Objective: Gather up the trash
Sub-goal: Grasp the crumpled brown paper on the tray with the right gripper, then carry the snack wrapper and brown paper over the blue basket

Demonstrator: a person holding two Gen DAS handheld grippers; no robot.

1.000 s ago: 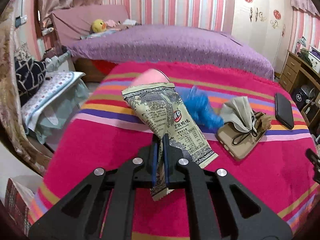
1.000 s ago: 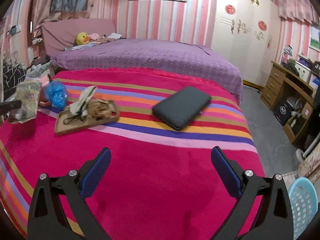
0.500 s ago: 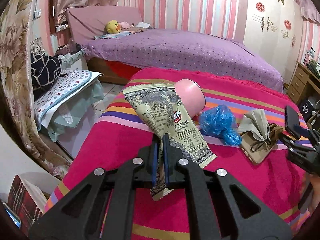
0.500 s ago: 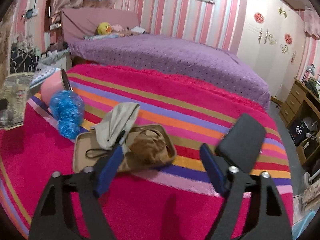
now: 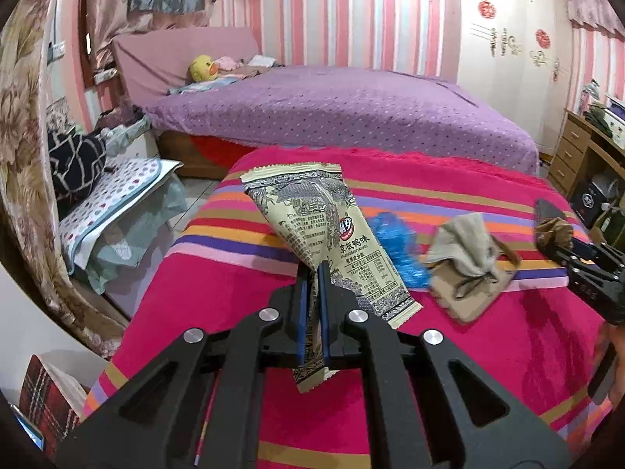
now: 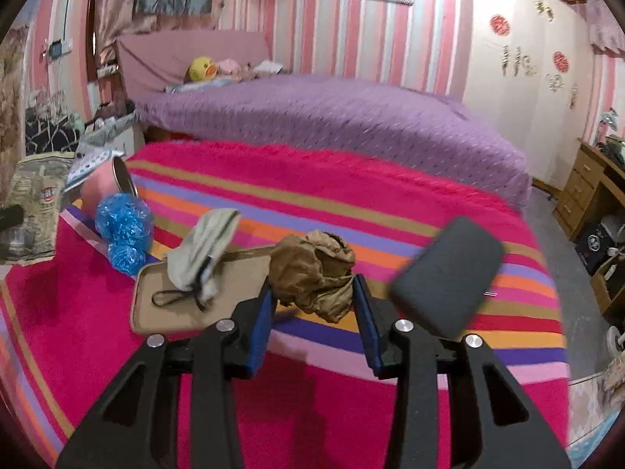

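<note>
On tan tray (image 6: pixel 234 297): grey pouch (image 6: pixel 203 250); brown paper wad (image 6: pixel 312 273) between right jaws.

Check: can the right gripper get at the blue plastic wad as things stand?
Probably not: the right gripper is shut on the brown paper ball, so it's occupied. The blue plastic wad itself lies uncovered.

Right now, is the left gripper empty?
No, the left gripper has its fingers shut on a beige snack wrapper, held above the striped blanket.

blanket (image 6: pixel 351 203) magenta, striped | bedspread (image 6: pixel 332 117) purple, dotted | wrapper (image 5: pixel 324 230) beige | wad (image 6: pixel 312 269) brown
</note>
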